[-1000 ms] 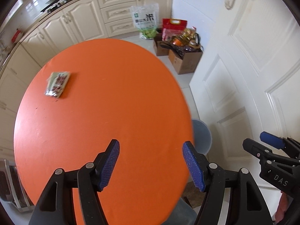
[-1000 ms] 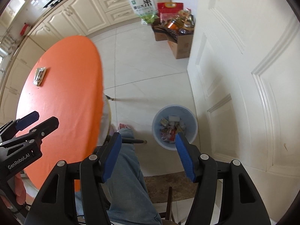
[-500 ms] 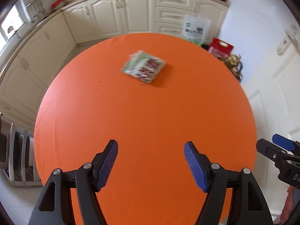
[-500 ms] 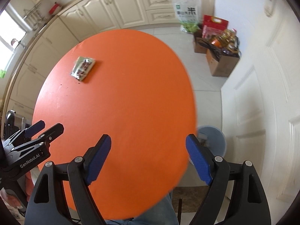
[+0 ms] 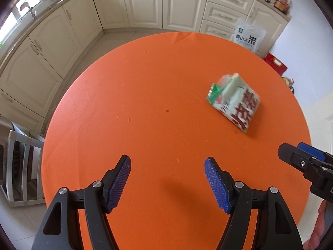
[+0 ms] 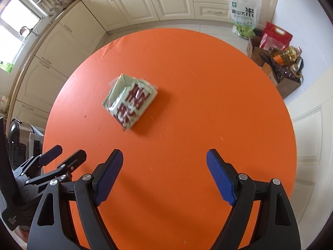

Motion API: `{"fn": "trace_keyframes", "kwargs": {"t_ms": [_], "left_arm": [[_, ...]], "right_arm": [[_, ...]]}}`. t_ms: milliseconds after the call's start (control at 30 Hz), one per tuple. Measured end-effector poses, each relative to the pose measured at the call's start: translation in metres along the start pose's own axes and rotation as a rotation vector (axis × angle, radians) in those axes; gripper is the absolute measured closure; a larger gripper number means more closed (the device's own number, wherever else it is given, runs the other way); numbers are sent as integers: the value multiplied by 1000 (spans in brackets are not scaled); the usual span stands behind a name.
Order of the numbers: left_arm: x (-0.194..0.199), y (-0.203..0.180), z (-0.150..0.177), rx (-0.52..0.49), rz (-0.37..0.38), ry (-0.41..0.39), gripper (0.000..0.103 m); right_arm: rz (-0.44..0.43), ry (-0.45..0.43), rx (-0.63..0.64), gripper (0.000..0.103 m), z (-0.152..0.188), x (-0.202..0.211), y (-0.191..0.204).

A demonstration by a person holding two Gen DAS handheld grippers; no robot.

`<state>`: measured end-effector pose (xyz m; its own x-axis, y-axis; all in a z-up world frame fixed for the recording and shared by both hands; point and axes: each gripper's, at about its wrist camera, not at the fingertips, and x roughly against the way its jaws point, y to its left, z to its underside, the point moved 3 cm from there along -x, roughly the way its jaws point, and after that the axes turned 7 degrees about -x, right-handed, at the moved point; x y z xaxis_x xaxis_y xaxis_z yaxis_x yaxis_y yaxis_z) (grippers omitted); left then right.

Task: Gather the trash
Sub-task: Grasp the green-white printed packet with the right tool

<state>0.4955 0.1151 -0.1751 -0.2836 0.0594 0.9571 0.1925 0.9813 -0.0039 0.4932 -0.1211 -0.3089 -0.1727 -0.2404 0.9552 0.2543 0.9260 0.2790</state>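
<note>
Nearest the cameras, the left gripper (image 5: pixel 167 180) and the right gripper (image 6: pixel 164 176) hover over the near part of the round orange table (image 6: pixel 208 95), each with its blue-padded jaws spread wide and holding nothing. Farther on, a green-and-white snack wrapper (image 6: pixel 130 101) with red characters lies flat on the tabletop, well apart from both. Beyond the table stand cream kitchen cabinets (image 5: pixel 164 2) and a rice bag (image 6: pixel 243 13).

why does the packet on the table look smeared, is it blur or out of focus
Left wrist view: the snack packet is streaked, its red lettering doubled, which looks like motion blur, while the left claw stays crisp. Right wrist view: the same smear on the packet; the orange table bulges from fisheye distortion.
</note>
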Motion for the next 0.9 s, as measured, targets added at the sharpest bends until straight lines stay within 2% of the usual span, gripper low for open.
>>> {"fn": "trace_keyframes", "kwargs": {"t_ms": [200,367,633,767,900], "left_arm": [[-20,20,-33,12,31,15,34],[-30,28,-41,22,27,13,34],[-27,54,-38,46,55,-12,32],[-19,72,-29,78,23,-33,32],[-15,80,-20,104,38,-47,32]], "right_arm": [[6,39,-17,19,-32,-30,9],[7,54,-4,19,-44,-43,27],[50,98,18,18,-41,-58,62],[118,75,-54,18,-44,-62,67],[164,29,-116,17,-48,-62,72]]}}
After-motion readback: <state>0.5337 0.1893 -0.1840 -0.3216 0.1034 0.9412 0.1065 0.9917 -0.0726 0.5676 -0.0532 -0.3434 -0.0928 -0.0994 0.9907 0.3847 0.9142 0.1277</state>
